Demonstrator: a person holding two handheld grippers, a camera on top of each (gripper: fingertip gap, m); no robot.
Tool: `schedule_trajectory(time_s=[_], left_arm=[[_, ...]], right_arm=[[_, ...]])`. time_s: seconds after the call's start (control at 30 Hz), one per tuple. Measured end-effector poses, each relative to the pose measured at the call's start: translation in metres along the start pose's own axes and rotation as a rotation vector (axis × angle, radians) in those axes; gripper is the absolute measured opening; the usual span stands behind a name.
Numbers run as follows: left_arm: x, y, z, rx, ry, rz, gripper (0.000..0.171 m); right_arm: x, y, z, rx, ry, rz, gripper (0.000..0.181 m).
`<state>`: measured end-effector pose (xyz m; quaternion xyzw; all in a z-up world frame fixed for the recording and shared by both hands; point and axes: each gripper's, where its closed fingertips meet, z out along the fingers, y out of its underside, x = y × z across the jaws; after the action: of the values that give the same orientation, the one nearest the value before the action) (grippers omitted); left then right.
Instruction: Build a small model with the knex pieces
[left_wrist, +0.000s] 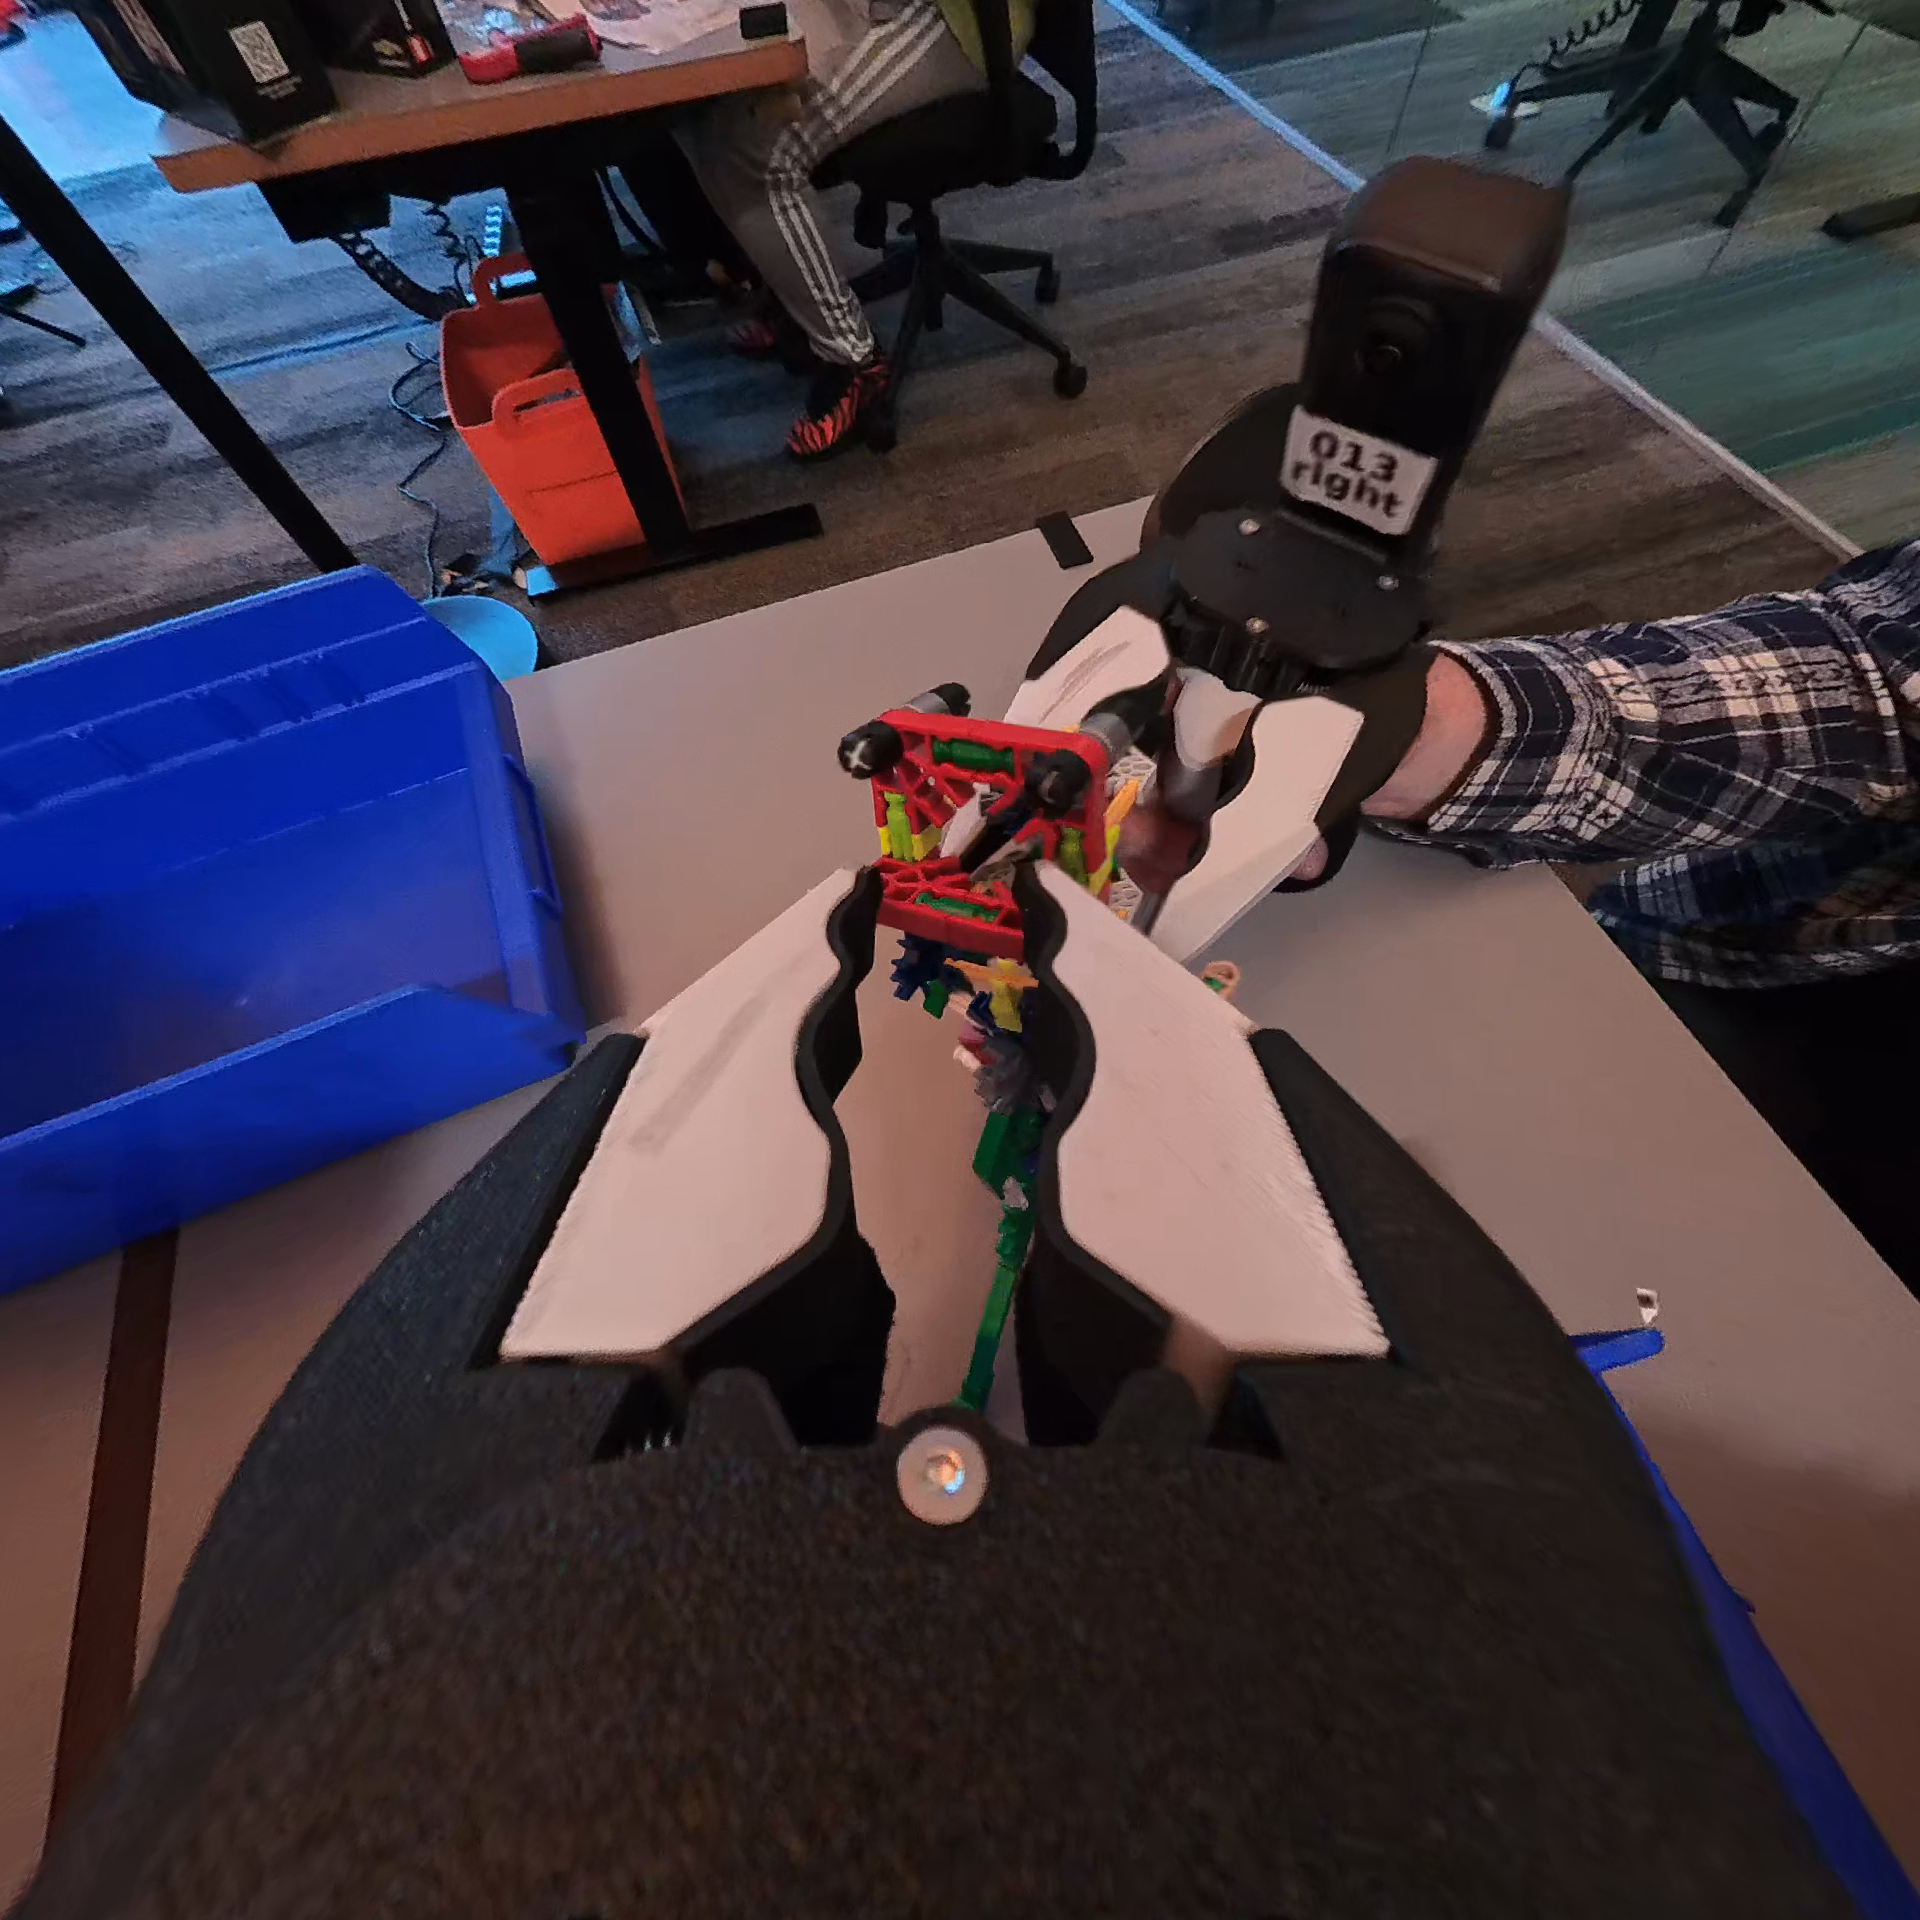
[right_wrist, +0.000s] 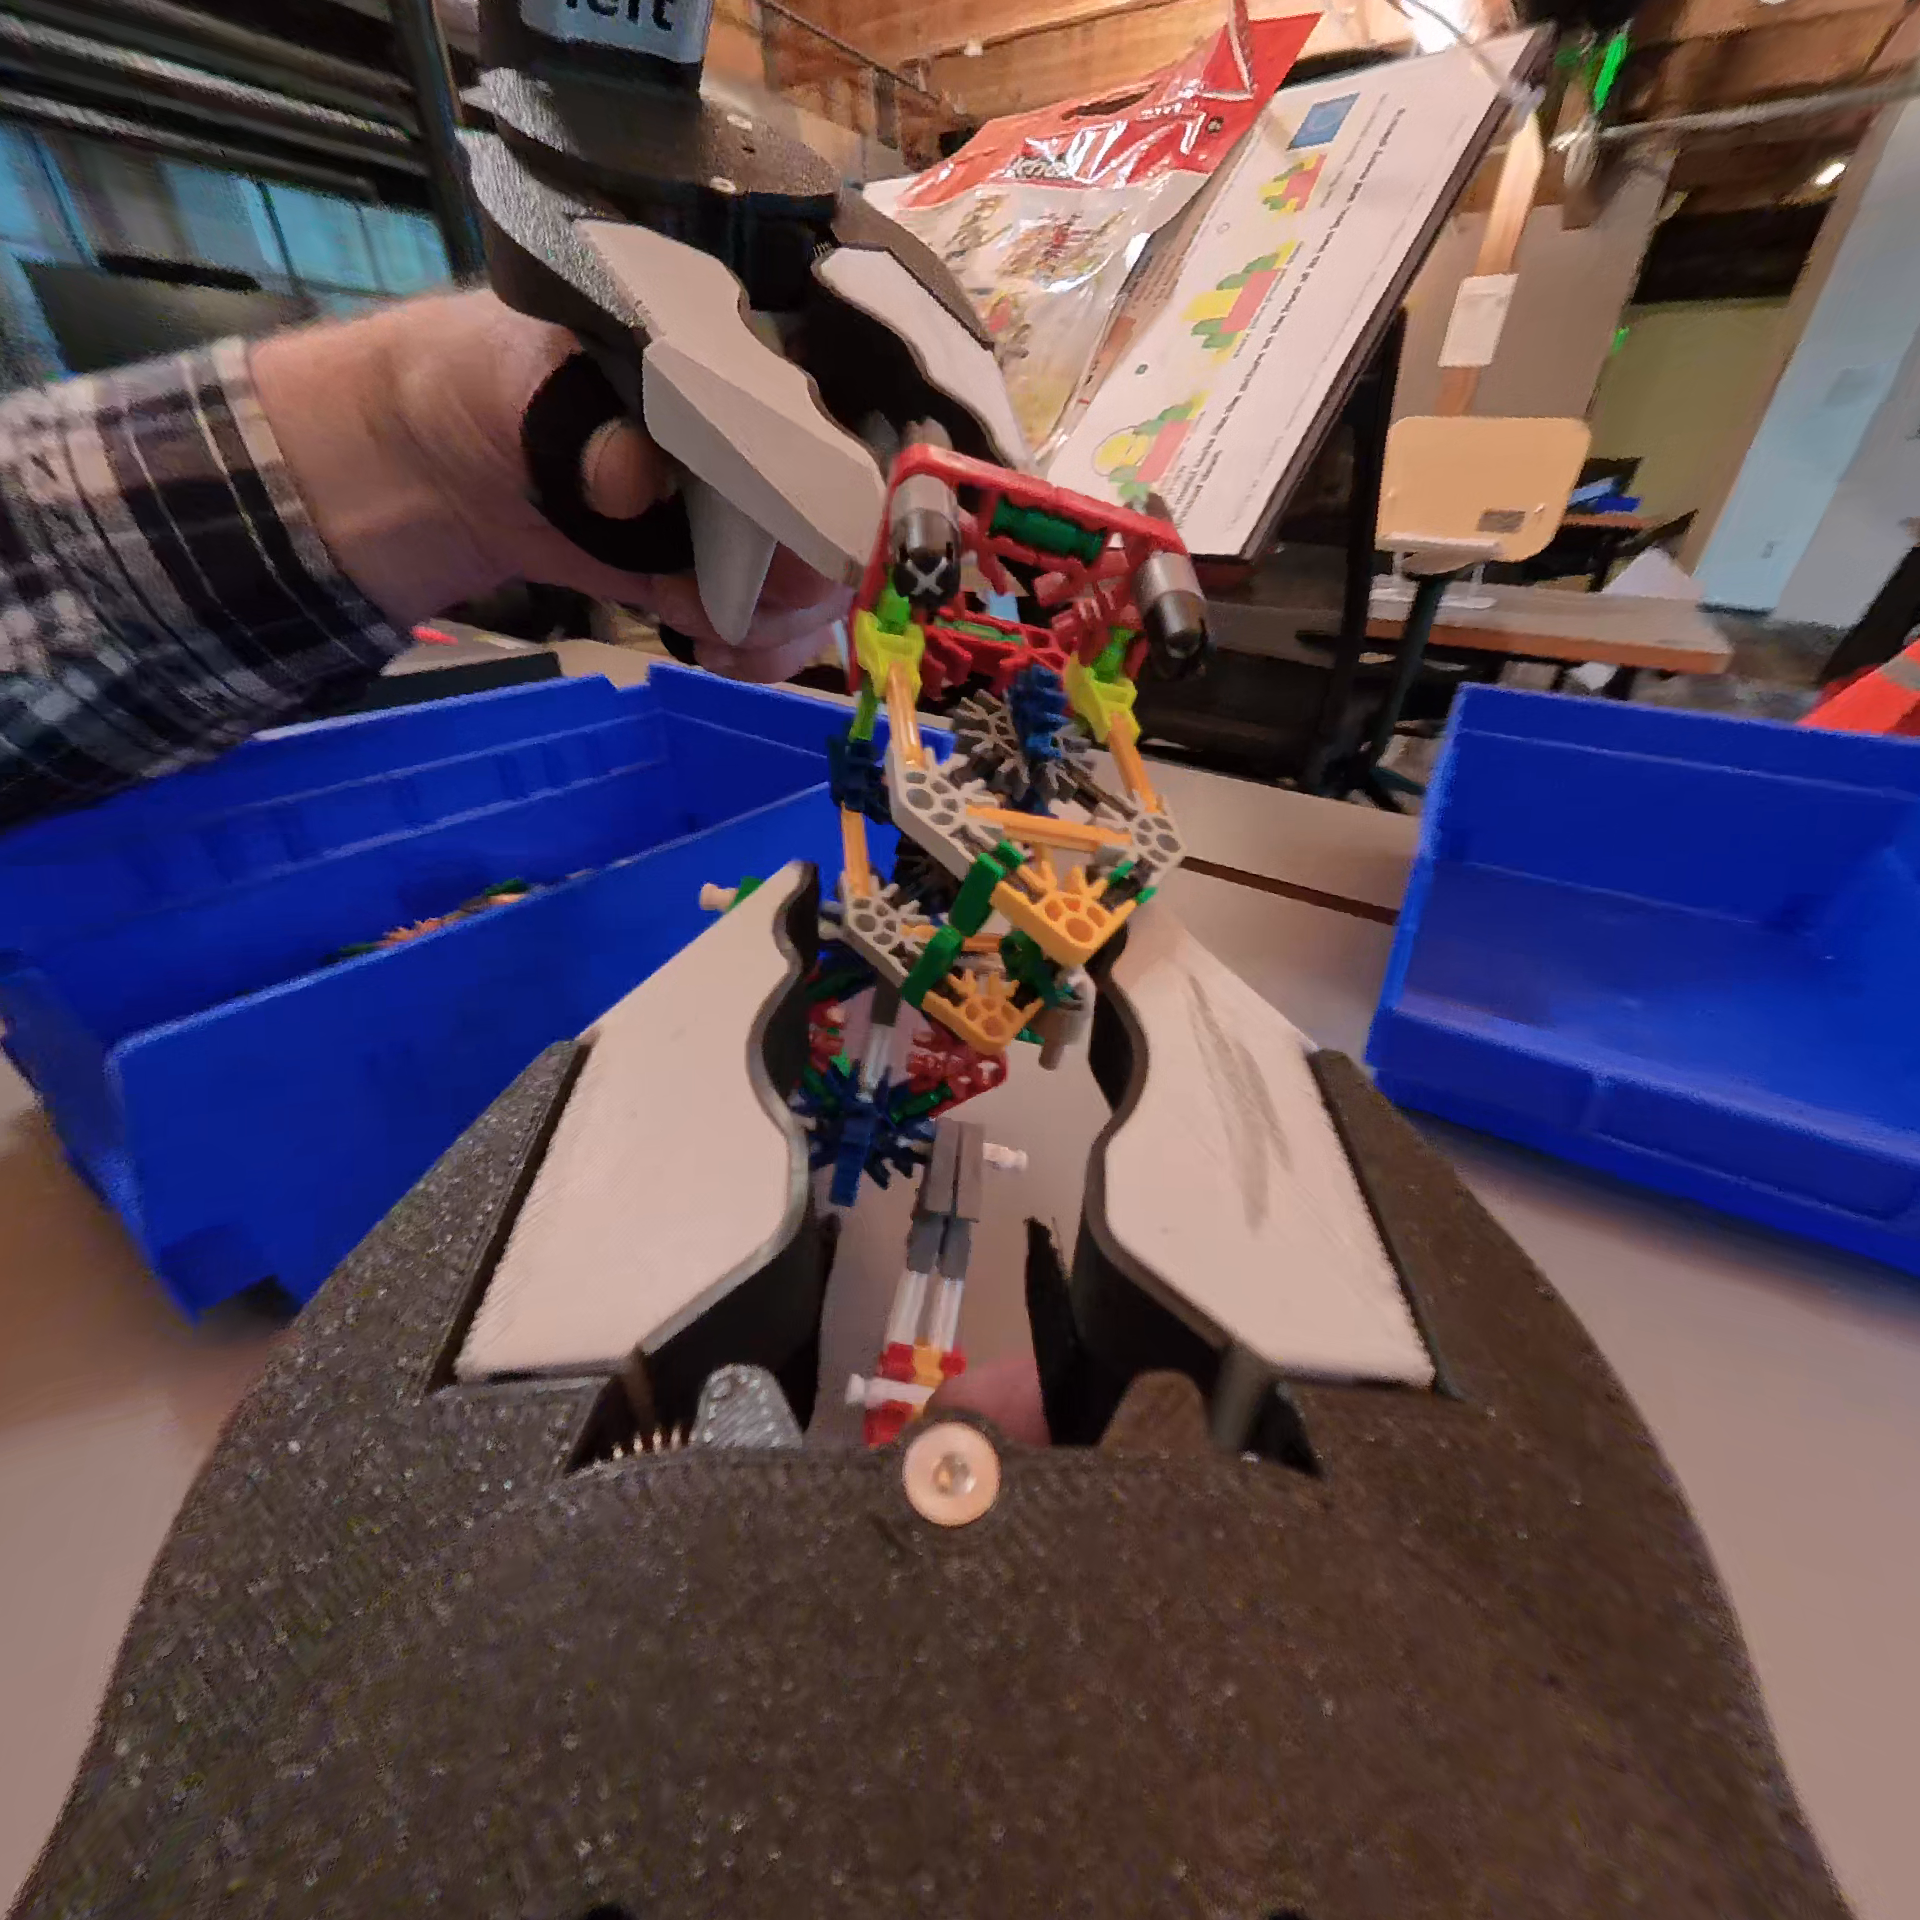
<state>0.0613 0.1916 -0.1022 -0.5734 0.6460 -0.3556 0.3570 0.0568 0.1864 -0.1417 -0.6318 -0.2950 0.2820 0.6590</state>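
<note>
Both grippers clamp a colourful toy model (right_wrist: 997, 790) above a grey table (left_wrist: 1455, 1091): left gripper (left_wrist: 945, 883) on its red frame, right gripper (right_wrist: 951, 935) lower down. Blue bins (left_wrist: 260, 883) flank them.

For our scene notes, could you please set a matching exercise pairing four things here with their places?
1. toy model
2. red frame
3. orange bin
4. booklet

a. on the floor by a desk
b. propped upright behind the table
c. held between both grippers
d. between the left gripper's tips

Pairs: 1-c, 2-d, 3-a, 4-b. The right gripper closes on the model's lower part.
</note>
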Motion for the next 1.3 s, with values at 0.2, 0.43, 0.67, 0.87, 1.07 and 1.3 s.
schedule_trajectory(time_s=[0.2, 0.43, 0.67, 0.87, 1.07, 1.3], left_arm=[[0.004, 0.001, -0.001, -0.001, 0.007, -0.004, 0.022], [0.007, 0.005, -0.015, -0.031, -0.028, -0.059, 0.045], [0.024, -0.001, -0.008, -0.040, -0.072, -0.107, 0.050], [0.014, -0.001, 0.005, 0.040, -0.176, -0.208, 0.022], [0.010, -0.003, 0.001, 0.098, -0.240, -0.192, 0.013], [0.004, -0.011, -0.004, 0.159, -0.296, -0.158, 0.011]], right_arm=[[-0.002, -0.003, 0.002, 0.022, -0.056, 0.113, 0.042], [-0.004, -0.006, 0.002, 0.033, -0.040, 0.058, 0.039], [-0.007, -0.005, 0.003, 0.021, -0.028, 0.018, 0.039], [-0.008, -0.007, 0.001, 0.035, -0.015, -0.010, 0.039], [-0.009, -0.007, 0.002, 0.031, -0.007, -0.032, 0.039], [-0.001, -0.012, -0.007, 0.066, -0.007, 0.006, 0.050]])
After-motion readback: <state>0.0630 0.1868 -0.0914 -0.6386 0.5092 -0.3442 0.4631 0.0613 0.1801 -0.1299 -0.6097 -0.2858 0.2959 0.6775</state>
